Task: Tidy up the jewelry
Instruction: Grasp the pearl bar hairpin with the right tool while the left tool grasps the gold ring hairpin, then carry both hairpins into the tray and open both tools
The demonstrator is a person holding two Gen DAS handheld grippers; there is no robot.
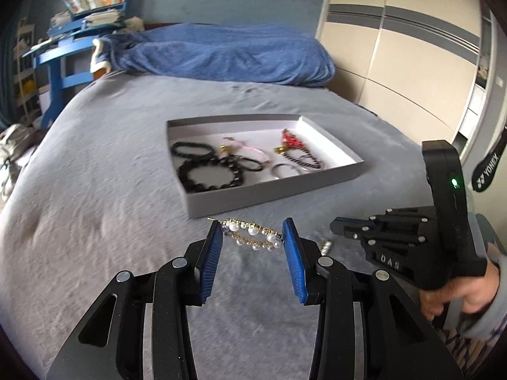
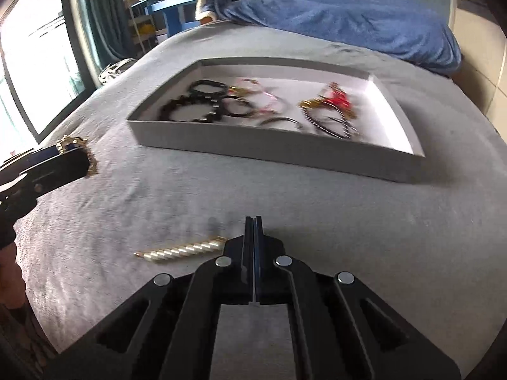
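Left claw [image 1: 252, 237] sits low over the grey bed [image 1: 111, 221], its blue pads [image 1: 293, 255] spread wide, and the pearl-and-gold bracelet [image 1: 253, 234] lies right between the tips. From the left wrist view I cannot tell whether either pad touches it; nothing is gripped. In the right wrist view the same bracelet [image 2: 79, 152] peeks out around the left claw's dark finger near the bed's left edge.

Over to the right claw [image 2: 254, 224]: its two fingers are pressed flat together with nothing between them, hovering close over the bedcover. Just to its left a twisted gold-and-pearl hair clip [image 2: 182, 250] lies on the cover, one end tucked under the claw's linkage. The left wrist view shows the right claw [image 1: 336, 225] from the side, pointing in toward the bracelet, with a silver end of the clip [image 1: 326, 247] beside it.

Further up the bed stands the shallow grey tray [image 1: 269, 194], white inside, its near wall just beyond the bracelet. Inside it: a chunky black bead bracelet [image 1: 210, 175] and another black one [image 1: 191, 150] at the left, a pink band [image 1: 250, 150] in the middle, a red-and-gold piece [image 1: 291, 141] with black-and-white cords at the right, and a silver ring-shaped bangle [image 1: 283, 169] toward the near wall.

Beyond the tray, a rumpled blue blanket [image 1: 221, 50] lies across the head of the bed.
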